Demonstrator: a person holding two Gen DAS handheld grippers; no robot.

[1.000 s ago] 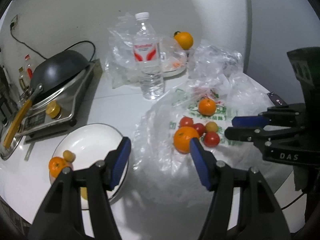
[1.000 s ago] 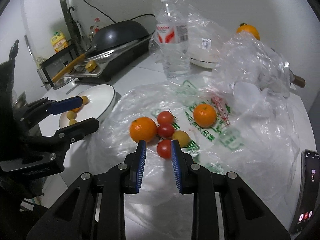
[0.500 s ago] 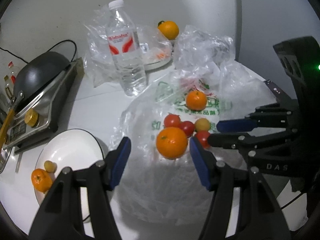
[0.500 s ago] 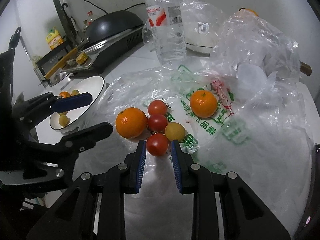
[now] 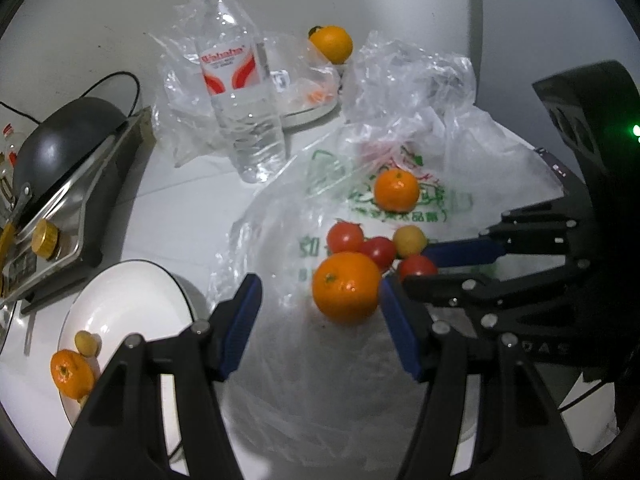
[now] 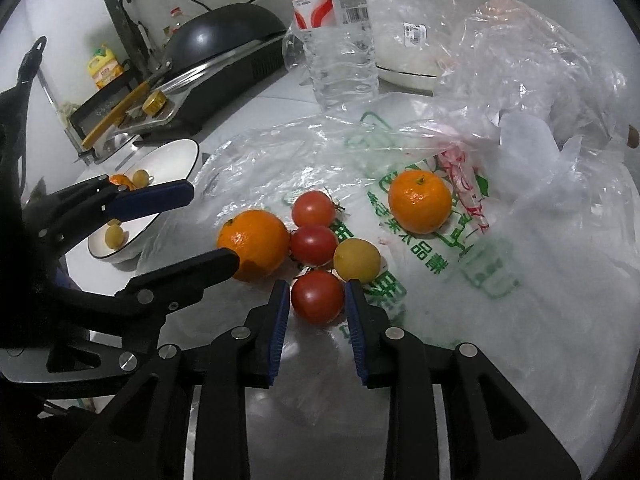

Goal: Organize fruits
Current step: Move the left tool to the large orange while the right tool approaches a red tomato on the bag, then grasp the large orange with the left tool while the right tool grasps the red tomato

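Tomato (image 6: pixel 317 296), lying nearest of the fruit cluster on the plastic bag (image 6: pixel 520 280) between the opening, not yet pressing jaws of the right gripper (image 6: pixel 316 312), could be nudged away, while the half-spread left gripper (image 5: pixel 320 312), empty, might bump the orange (image 5: pixel 346 286).

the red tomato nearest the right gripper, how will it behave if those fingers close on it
The red tomato is round and glossy, so it may slip or roll on the slick plastic bag. It looks thin-skinned, so a hard squeeze could bruise it. The right gripper, jaws opening, straddles it without pressing.
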